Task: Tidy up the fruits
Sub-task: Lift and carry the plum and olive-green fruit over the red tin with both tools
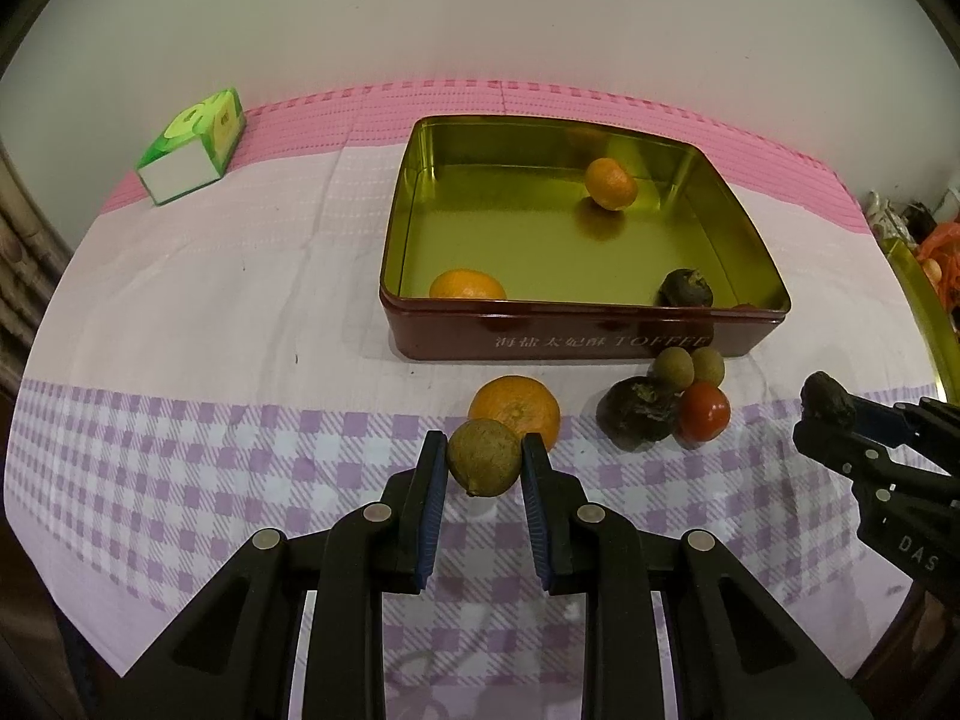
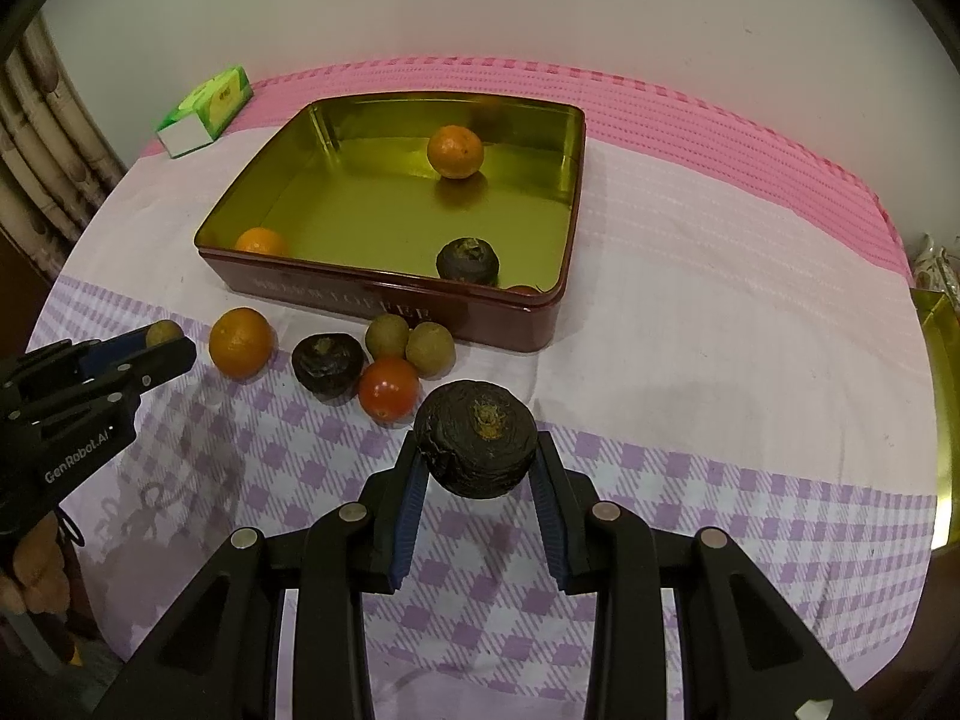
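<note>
My left gripper (image 1: 483, 449) is shut on a small brown-green round fruit (image 1: 483, 456), held above the checked cloth. My right gripper (image 2: 477, 450) is shut on a dark wrinkled fruit (image 2: 477, 447). A red tin (image 1: 594, 336) with a gold inside (image 2: 384, 210) stands beyond both. It holds two oranges (image 1: 611, 182) (image 1: 467, 285), a dark fruit (image 2: 468, 261) and a red one barely showing at the near rim. In front of the tin lie an orange (image 2: 240, 341), a dark fruit (image 2: 327, 367), a tomato (image 2: 389, 389) and two brown-green fruits (image 2: 387, 335) (image 2: 429, 348).
A green and white carton (image 1: 191, 147) sits at the far left of the table. A gold lid or tray edge (image 2: 942, 420) shows at the right border. A person's hand (image 2: 36, 576) holds the left gripper. The table ends at a wall behind.
</note>
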Action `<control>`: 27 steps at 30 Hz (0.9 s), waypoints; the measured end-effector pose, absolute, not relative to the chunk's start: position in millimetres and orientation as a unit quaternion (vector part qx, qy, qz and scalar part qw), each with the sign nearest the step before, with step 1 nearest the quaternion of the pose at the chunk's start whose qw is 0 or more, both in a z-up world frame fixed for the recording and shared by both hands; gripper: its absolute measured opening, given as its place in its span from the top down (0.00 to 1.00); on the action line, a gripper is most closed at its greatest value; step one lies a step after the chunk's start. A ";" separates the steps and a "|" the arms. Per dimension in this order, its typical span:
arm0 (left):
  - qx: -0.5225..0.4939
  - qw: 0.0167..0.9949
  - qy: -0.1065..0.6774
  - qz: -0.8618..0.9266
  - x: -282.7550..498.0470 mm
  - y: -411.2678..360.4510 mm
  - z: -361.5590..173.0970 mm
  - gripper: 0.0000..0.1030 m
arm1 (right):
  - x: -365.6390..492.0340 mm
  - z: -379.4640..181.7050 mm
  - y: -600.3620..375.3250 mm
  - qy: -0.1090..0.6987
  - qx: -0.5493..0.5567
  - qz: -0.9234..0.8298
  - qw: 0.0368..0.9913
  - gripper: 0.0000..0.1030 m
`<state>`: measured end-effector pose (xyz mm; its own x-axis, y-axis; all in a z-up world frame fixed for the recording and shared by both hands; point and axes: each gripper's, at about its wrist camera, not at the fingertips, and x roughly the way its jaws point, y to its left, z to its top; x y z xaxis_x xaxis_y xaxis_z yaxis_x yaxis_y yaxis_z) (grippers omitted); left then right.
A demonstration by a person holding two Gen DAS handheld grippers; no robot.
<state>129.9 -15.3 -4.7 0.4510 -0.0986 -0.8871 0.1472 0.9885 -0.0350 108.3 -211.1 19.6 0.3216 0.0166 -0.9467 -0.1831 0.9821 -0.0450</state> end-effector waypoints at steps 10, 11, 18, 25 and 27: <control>0.025 0.857 0.509 -0.081 134.6 -17.7 5.7 0.75 | 117.8 27.7 -207.6 0.569 -0.069 0.070 0.816 0.70; 0.025 0.858 0.506 -0.081 136.0 -18.3 8.2 0.75 | 119.2 29.2 -207.0 0.568 -0.068 0.071 0.817 0.70; 0.022 0.864 0.496 -0.082 149.8 -19.6 21.2 0.75 | 135.6 37.9 -201.5 0.556 -0.073 0.076 0.824 0.70; 0.021 0.872 0.481 -0.084 172.1 -14.6 35.2 0.75 | 155.0 45.4 -197.8 0.544 -0.080 0.075 0.832 0.70; 0.017 0.872 0.482 -0.084 179.3 -12.4 35.8 0.75 | 160.1 45.8 -198.0 0.544 -0.078 0.076 0.832 0.70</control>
